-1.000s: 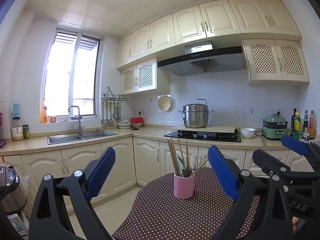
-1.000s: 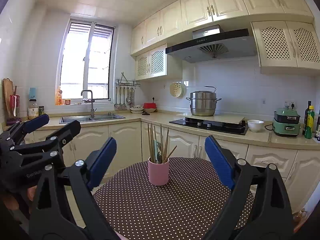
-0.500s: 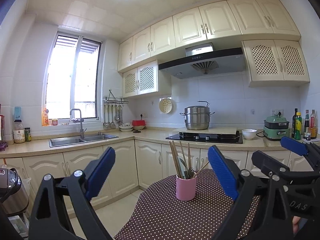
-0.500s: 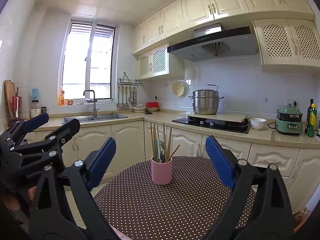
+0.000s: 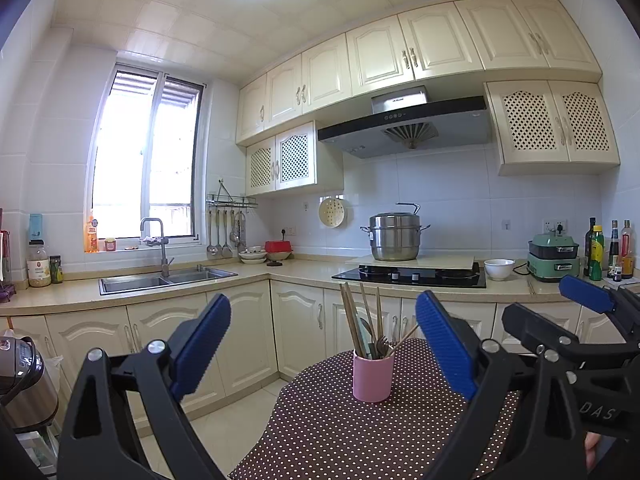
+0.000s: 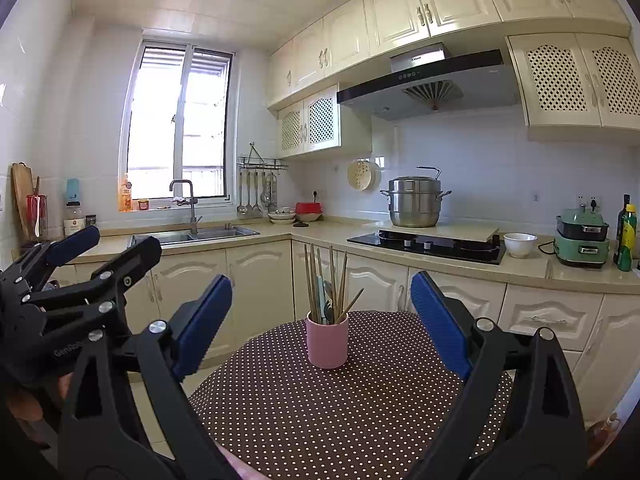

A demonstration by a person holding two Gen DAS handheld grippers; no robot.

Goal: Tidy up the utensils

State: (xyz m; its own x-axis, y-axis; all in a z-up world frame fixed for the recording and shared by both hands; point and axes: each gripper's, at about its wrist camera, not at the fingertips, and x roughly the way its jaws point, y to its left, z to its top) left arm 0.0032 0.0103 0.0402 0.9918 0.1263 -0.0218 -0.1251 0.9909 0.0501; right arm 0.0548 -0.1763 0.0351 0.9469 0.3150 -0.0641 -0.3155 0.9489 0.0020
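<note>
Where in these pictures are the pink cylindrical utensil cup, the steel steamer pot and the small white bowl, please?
Pink cylindrical utensil cup (image 6: pixel 327 345): right wrist view, front wall.
Steel steamer pot (image 6: pixel 414 208): right wrist view, side of body.
Small white bowl (image 5: pixel 499 270): left wrist view, outer side.

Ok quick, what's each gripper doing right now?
Left gripper: open, holding nothing.
Right gripper: open, holding nothing.
</note>
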